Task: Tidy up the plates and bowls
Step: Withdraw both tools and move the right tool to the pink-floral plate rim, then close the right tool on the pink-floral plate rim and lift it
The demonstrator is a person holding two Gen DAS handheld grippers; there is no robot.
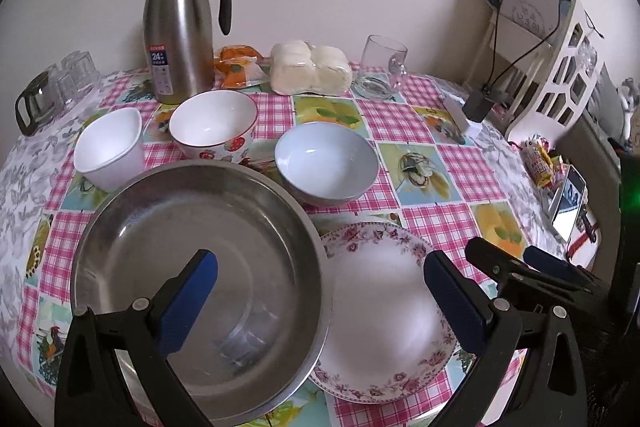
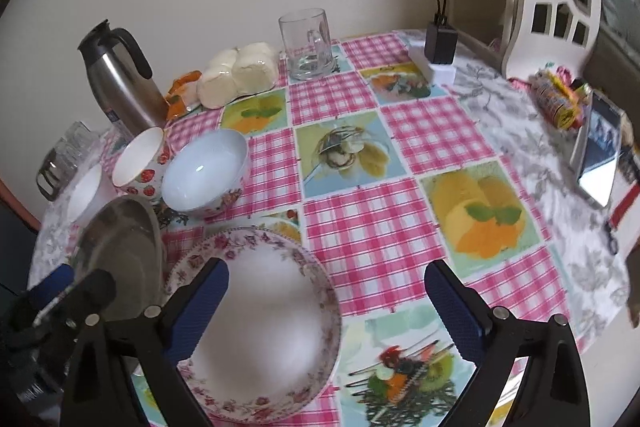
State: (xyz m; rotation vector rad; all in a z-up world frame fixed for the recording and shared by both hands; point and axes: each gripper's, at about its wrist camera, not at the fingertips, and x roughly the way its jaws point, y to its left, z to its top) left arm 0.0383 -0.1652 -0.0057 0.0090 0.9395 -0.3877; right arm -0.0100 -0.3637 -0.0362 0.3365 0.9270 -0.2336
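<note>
The steel basin (image 1: 200, 267) sits low and left in the left wrist view, and the left gripper (image 1: 320, 295) hangs above with its jaws spread wide: the left pad overlaps the basin's hollow, the right pad lies over the far edge of the floral plate (image 1: 384, 291). The basin's rim overlaps the plate's left side, so the two touch or nearly touch. Nothing is gripped; the jaws are released and clear of both.

In the right wrist view the right gripper (image 2: 326, 303) is likewise wide open and empty, its left pad over the plate's white centre, its right pad over bare checked cloth on the bench (image 2: 400, 147).

The basin is brushed metal, round, shallow and dull-shining. The plate is glazed white with a band of pink roses round a scalloped rim. Behind them stand three bowls in a row: a squarish plain white bowl (image 1: 108, 151), a round white bowl with strawberries (image 1: 214, 129) on its outside, and a pale blue bowl (image 1: 326, 161) with flowers on its outer wall. The strawberry bowl touches the basin's far rim or stands just behind it; I cannot tell which. The cloth is glossy, pink gingham with food pictures
</note>
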